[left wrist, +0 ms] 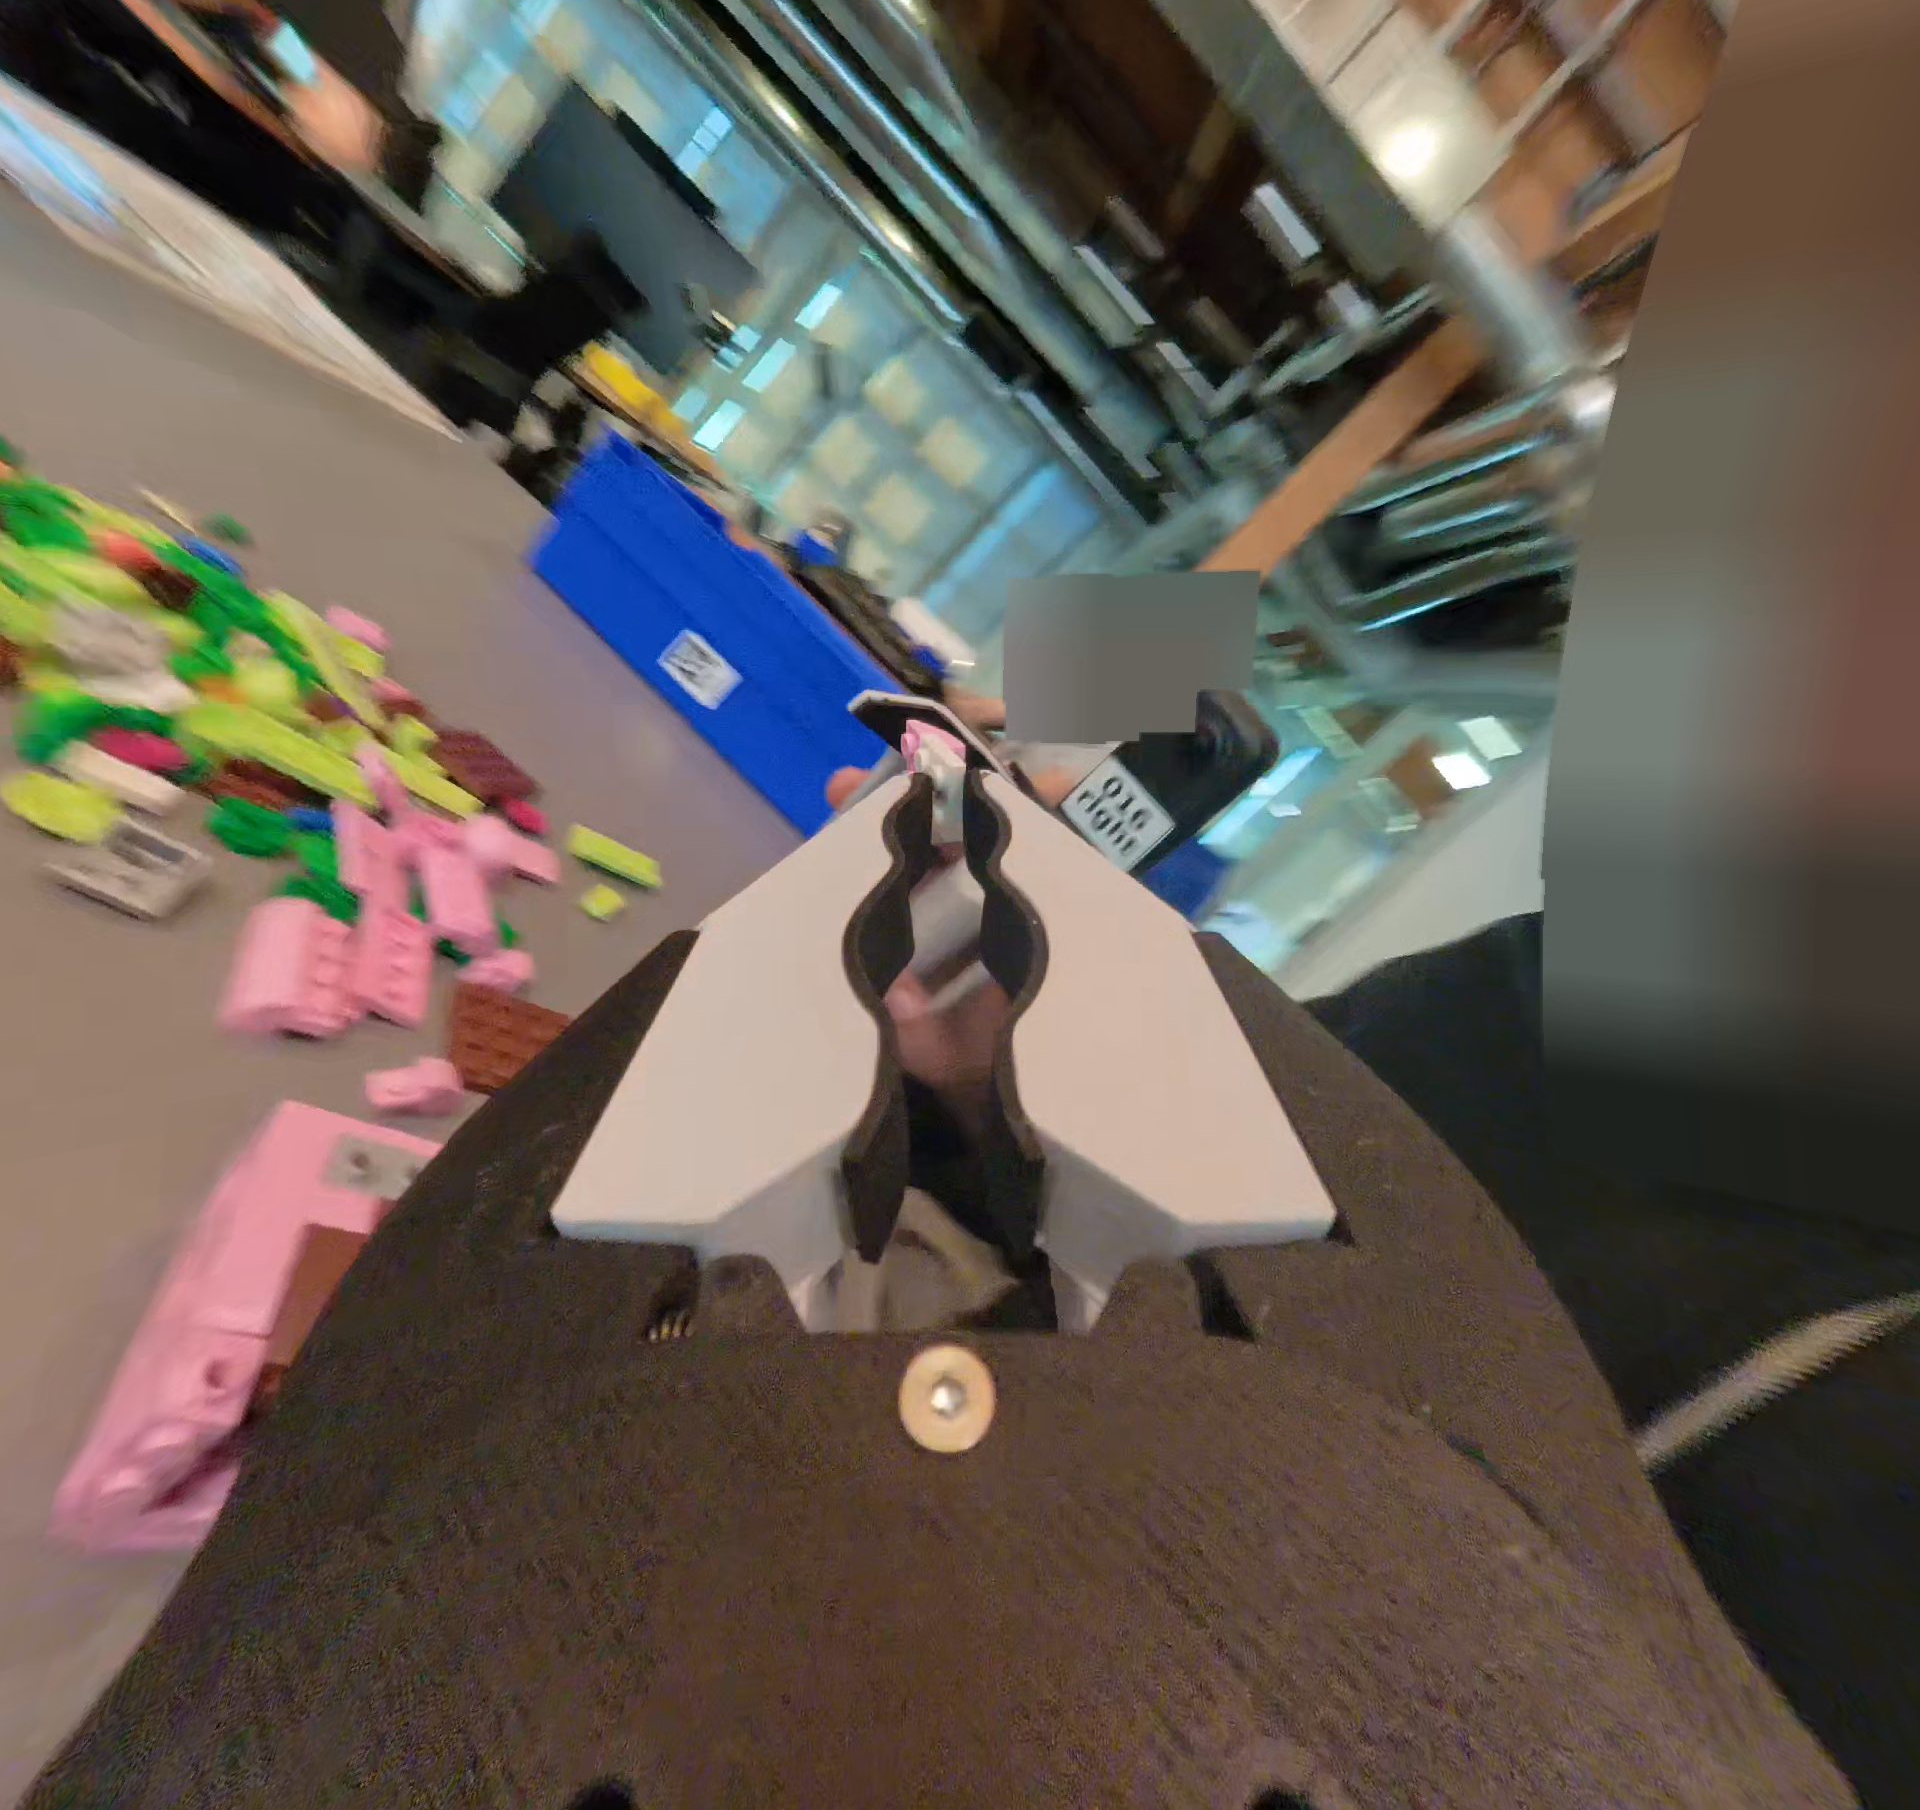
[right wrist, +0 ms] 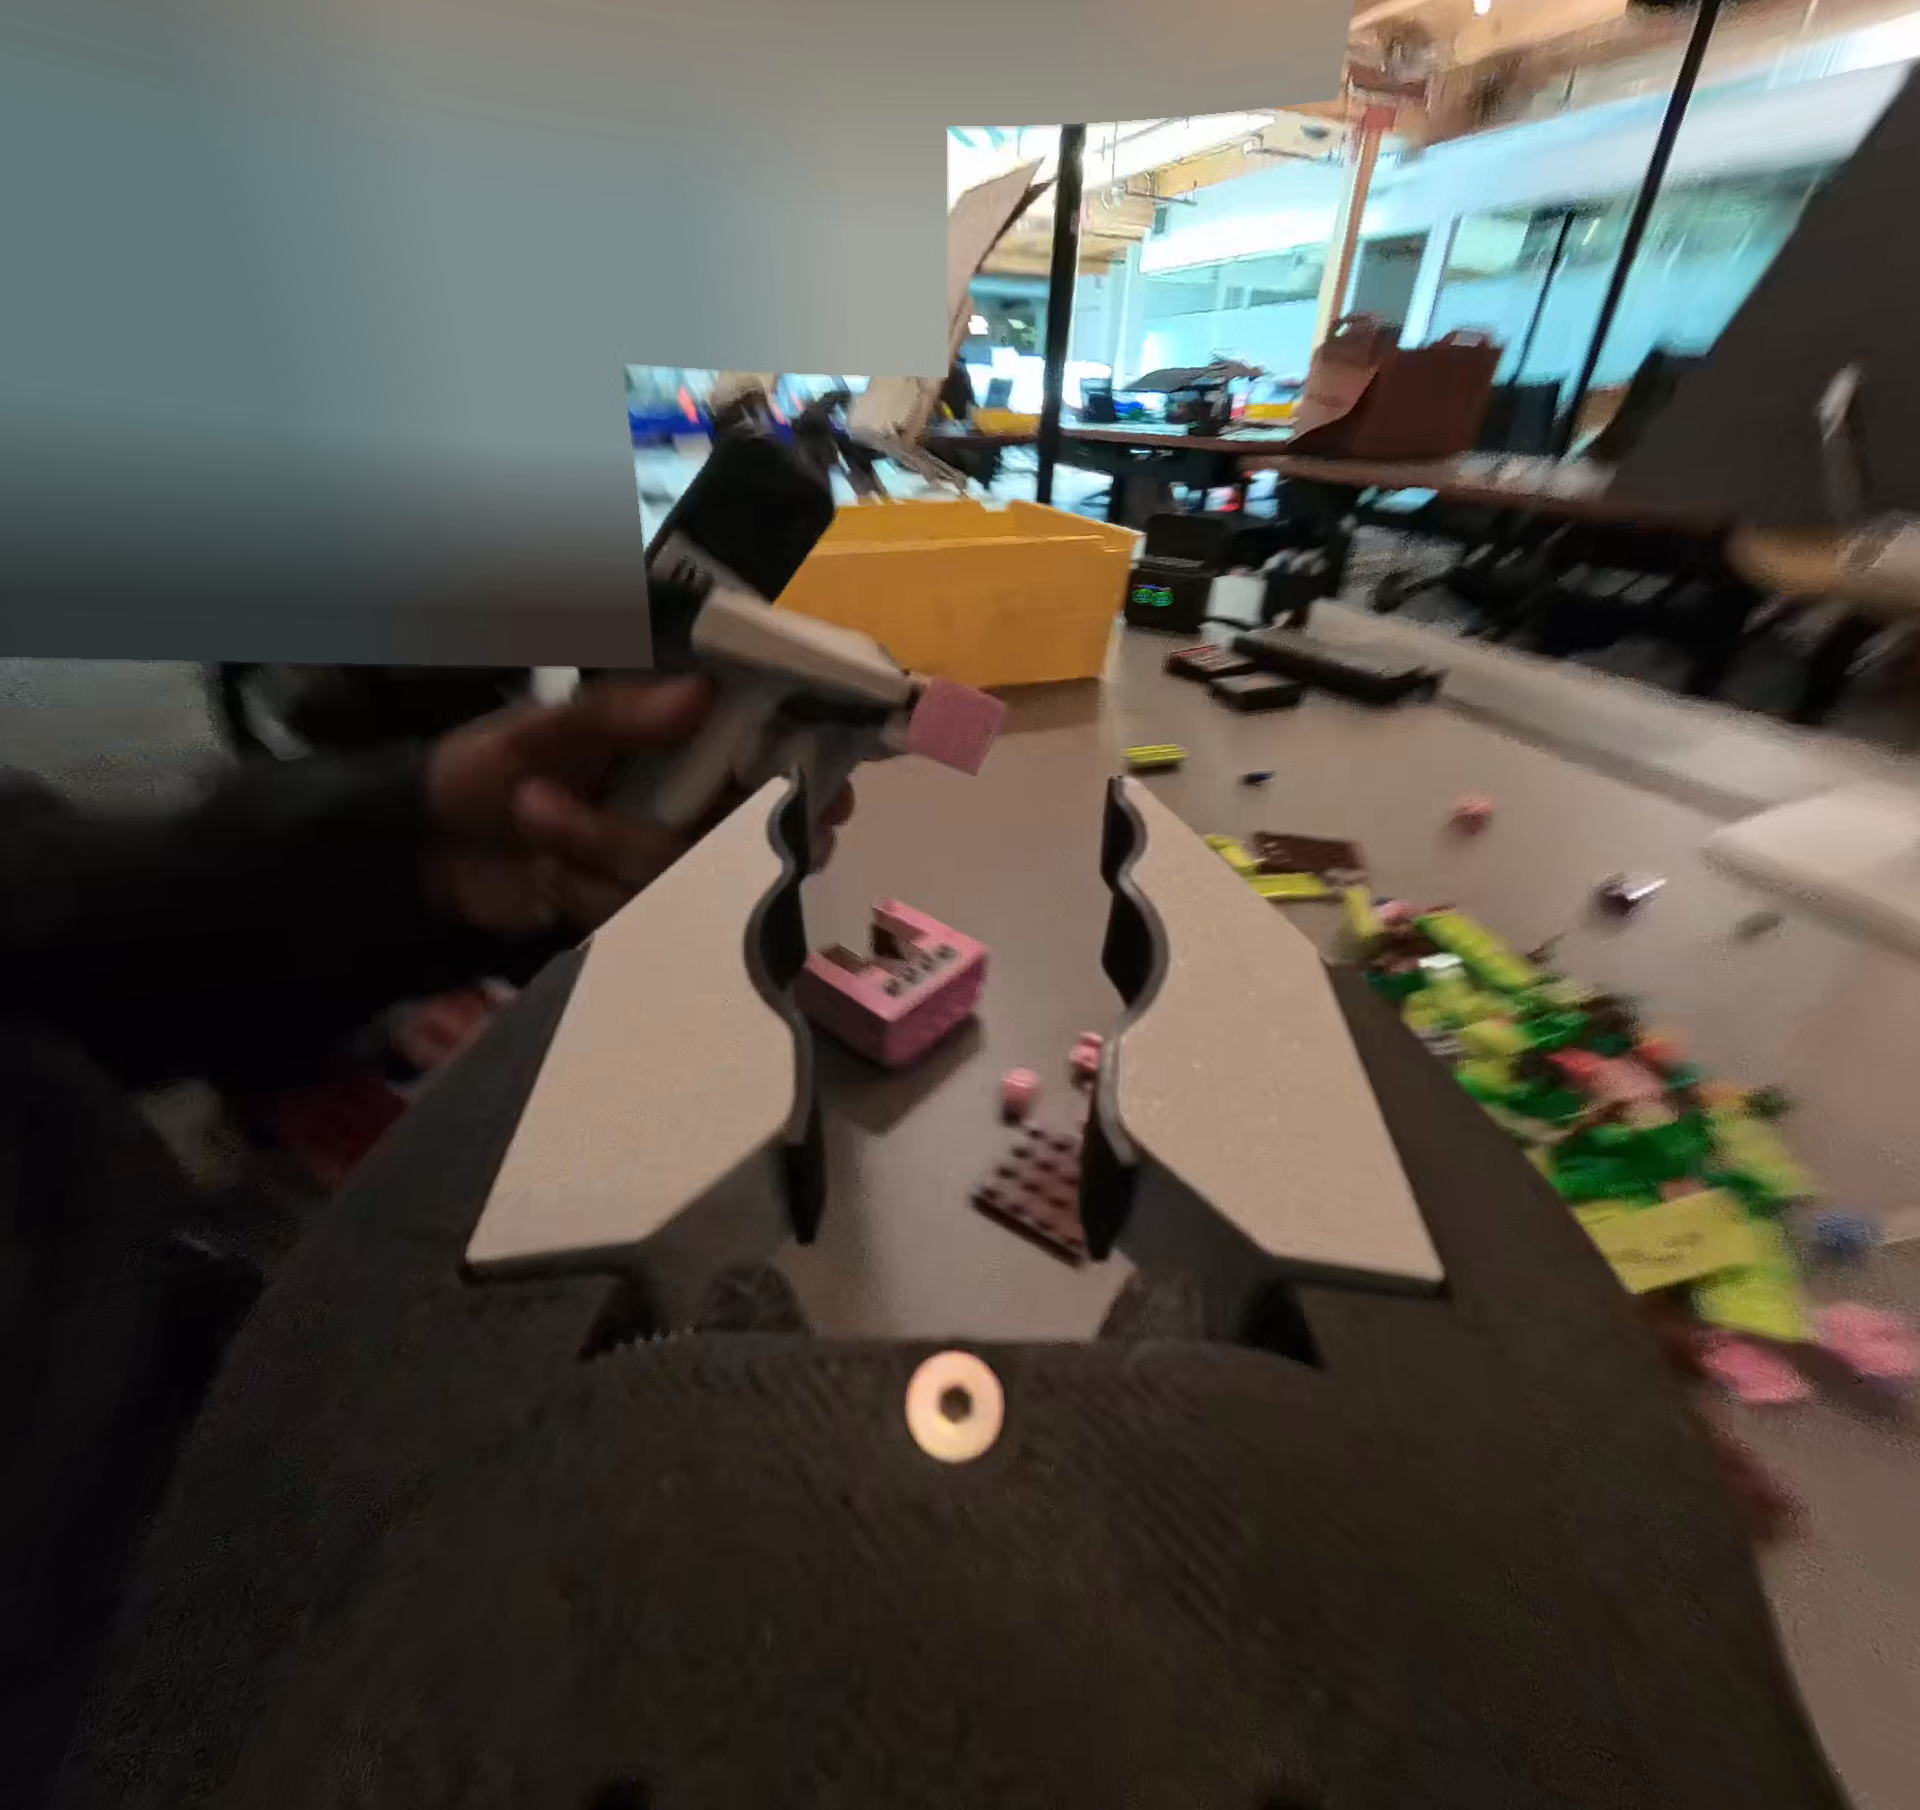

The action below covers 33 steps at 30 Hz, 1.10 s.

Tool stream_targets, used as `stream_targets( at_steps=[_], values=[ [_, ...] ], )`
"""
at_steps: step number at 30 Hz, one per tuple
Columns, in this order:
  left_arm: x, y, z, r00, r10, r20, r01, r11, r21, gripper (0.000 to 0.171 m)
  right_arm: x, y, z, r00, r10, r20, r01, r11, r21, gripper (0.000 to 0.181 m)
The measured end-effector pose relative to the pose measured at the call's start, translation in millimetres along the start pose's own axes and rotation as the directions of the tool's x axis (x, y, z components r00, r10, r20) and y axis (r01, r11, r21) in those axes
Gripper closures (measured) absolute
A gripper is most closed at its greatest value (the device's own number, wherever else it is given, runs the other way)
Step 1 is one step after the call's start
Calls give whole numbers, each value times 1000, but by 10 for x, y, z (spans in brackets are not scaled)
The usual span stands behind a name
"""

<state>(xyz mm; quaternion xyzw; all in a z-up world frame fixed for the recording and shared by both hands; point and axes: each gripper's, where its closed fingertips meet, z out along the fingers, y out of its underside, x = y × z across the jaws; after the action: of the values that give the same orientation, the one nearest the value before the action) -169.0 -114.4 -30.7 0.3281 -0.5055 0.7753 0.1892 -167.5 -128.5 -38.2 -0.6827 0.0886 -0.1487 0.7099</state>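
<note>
My left gripper point(left wrist: 943, 786) is shut on a small pink plate point(left wrist: 921, 744) and holds it in the air, tilted, above the grey table point(left wrist: 436, 555). In the right wrist view the left gripper point(right wrist: 914, 711) shows at upper left with the pink plate point(right wrist: 954, 724) at its tip. My right gripper point(right wrist: 954, 825) is open and empty above the table point(right wrist: 977, 825). Between its fingers lie a pink brick block point(right wrist: 896, 991), two tiny pink pieces point(right wrist: 1020, 1085) and a dark brown studded plate point(right wrist: 1034, 1194).
A heap of green, yellow-green and pink bricks point(left wrist: 208, 680) lies on the table, also in the right wrist view point(right wrist: 1590, 1064). Pink built pieces point(left wrist: 208, 1324) lie near the left gripper. A blue bin point(left wrist: 717, 638) and a yellow bin point(right wrist: 966, 586) stand farther back. The tips of both grippers are at nearly the same place.
</note>
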Motion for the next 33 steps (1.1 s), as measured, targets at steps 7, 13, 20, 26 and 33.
stream_targets(
  at_steps=[7,13,20,26,33],
  values=[
    [-48,330,27,975,-205,-80,187,964,-188,170,-191,164,-39,869,-495,-12,490,863,-126,142],
    [-15,457,28,991,-128,-49,109,950,-291,171,-295,199,-71,816,-572,82,577,800,-165,167],
    [-34,542,-3,1000,22,11,-16,922,-386,170,-253,374,-68,685,-714,141,717,627,-305,168],
    [-108,571,7,979,178,98,-119,893,-434,170,-238,416,-22,617,-774,139,765,548,-339,162],
    [-151,523,14,965,223,138,-147,897,-417,170,-181,427,8,578,-807,121,774,496,-393,168]
  ],
)
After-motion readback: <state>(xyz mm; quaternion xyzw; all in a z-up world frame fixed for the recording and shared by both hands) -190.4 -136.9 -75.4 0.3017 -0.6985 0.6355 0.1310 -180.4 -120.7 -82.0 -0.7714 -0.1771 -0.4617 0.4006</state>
